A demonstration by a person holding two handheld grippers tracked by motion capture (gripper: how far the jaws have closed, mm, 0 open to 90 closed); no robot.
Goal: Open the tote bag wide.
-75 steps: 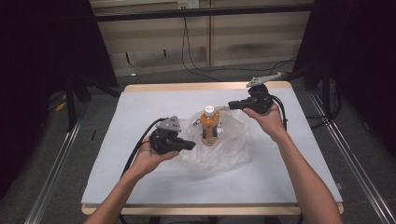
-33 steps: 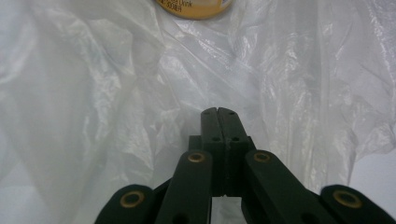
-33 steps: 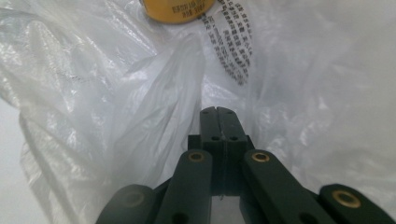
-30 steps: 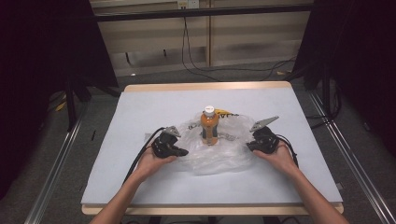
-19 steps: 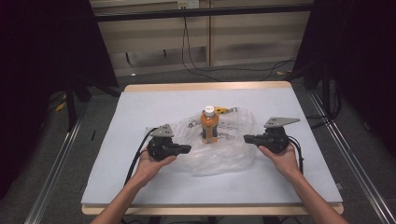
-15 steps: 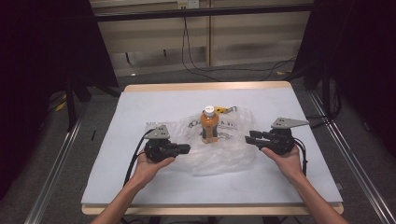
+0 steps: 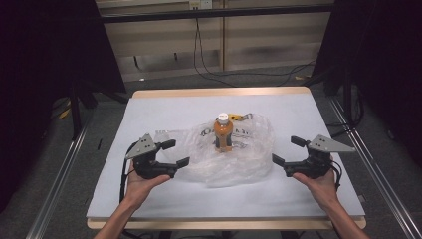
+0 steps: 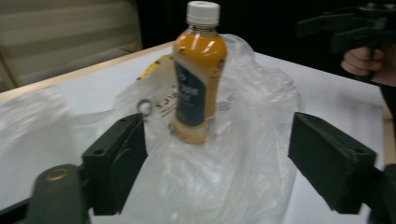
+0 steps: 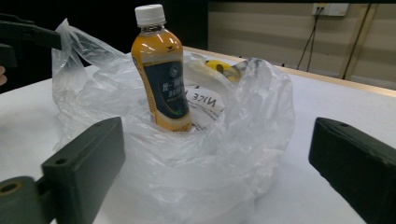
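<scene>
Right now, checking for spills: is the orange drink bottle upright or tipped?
Upright: the orange plastic drink bottle stands white cap up, base in the crumpled clear plastic bag.

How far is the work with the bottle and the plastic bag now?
Done, it seems: the bottle stands upright inside the crumpled plastic bag. In hand: nothing; the left gripper and the right gripper have just been opening, clear of the bag. Left, probably: closing or lifting the bag.
</scene>
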